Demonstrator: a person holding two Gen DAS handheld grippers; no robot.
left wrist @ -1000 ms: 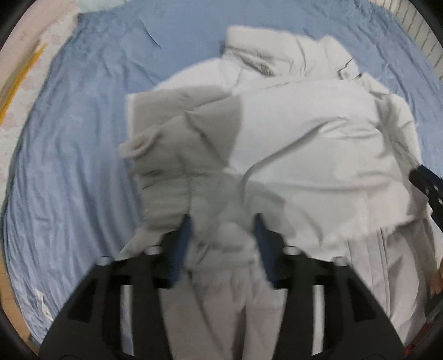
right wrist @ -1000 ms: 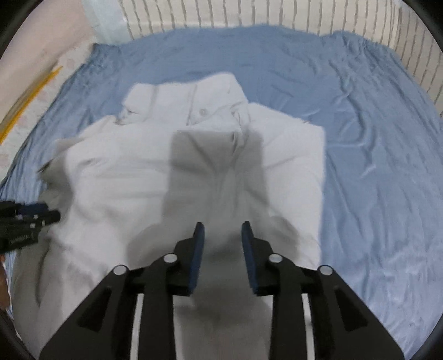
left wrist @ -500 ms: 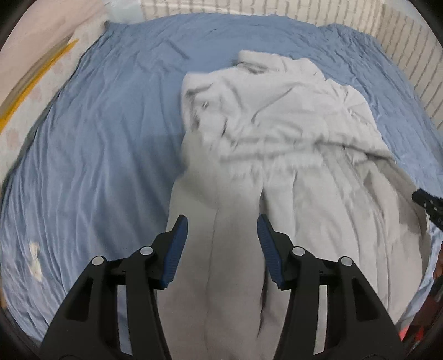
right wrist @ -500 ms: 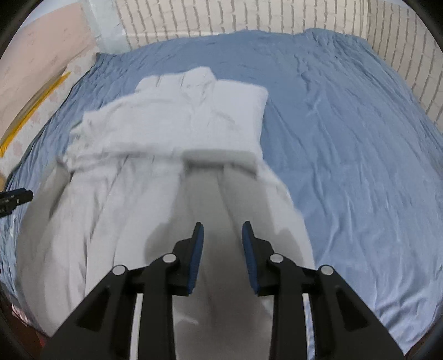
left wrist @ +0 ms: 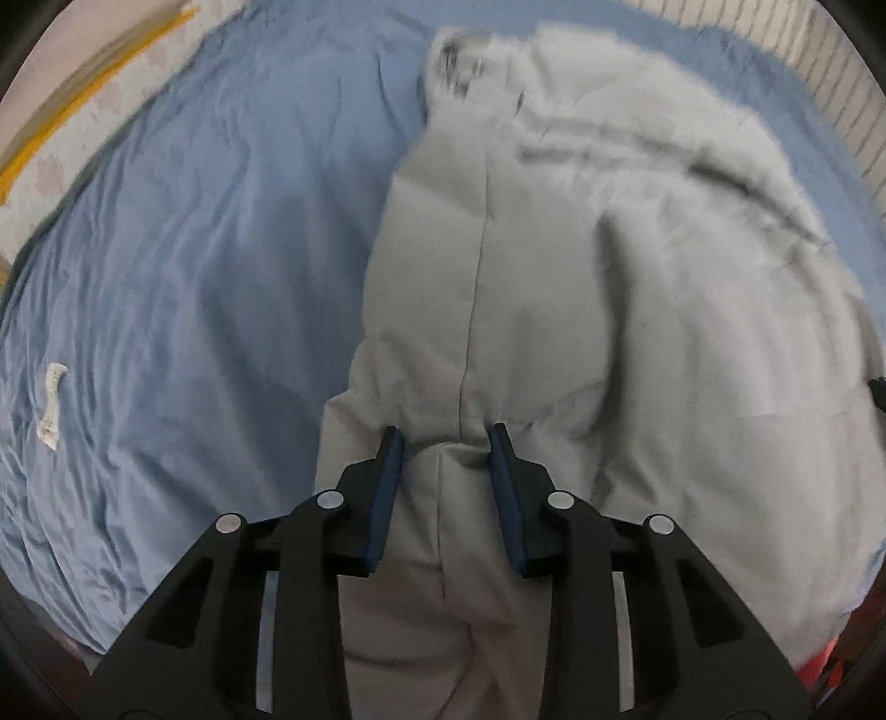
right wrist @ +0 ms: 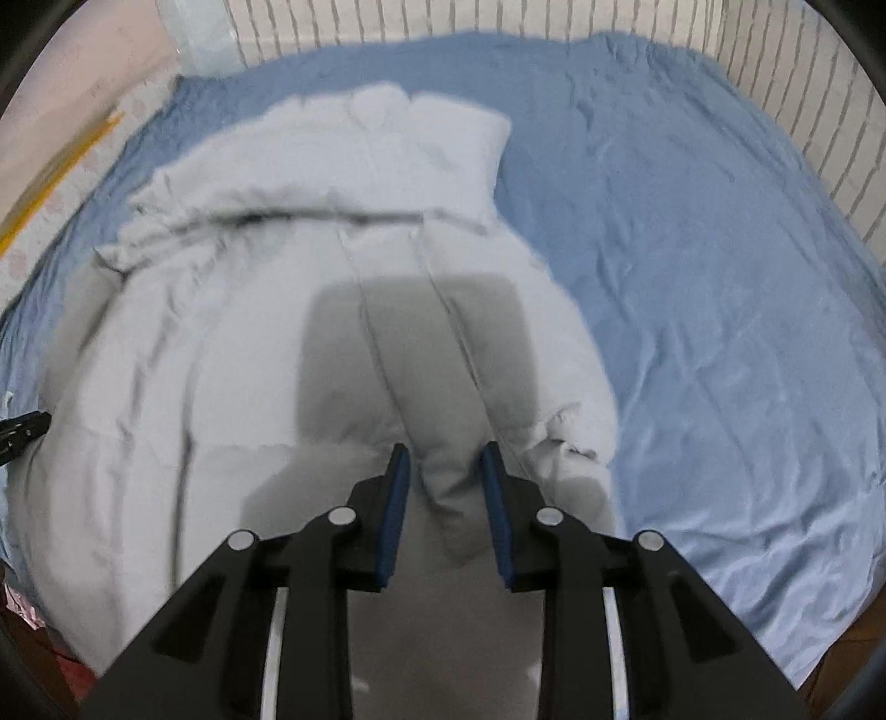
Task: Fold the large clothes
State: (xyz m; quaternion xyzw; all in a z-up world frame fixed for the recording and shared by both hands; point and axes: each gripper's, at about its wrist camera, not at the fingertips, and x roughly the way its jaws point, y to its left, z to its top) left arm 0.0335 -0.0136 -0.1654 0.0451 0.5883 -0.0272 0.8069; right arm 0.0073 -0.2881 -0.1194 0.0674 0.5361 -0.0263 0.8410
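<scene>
A large pale grey garment (left wrist: 554,266) lies stretched out on a blue bed sheet (left wrist: 183,266); it also shows in the right wrist view (right wrist: 288,288). Its collar end is bunched at the far side. My left gripper (left wrist: 446,437) has a fold of the near hem between its blue pads and is shut on it. My right gripper (right wrist: 446,457) grips another fold of the same near edge. The left gripper's tip shows at the left edge of the right wrist view (right wrist: 22,429). Both frames are blurred by motion.
The blue sheet (right wrist: 720,288) covers a wide bed, bare to the right of the garment. A striped wall (right wrist: 498,16) runs along the far side. A small white scrap (left wrist: 51,404) lies on the sheet at left. A yellow-striped surface (left wrist: 83,83) borders the far left.
Both grippers have pulled back toward the near edge with the cloth. The garment, folded over a second ago, now lies drawn out long and flatter toward me.
</scene>
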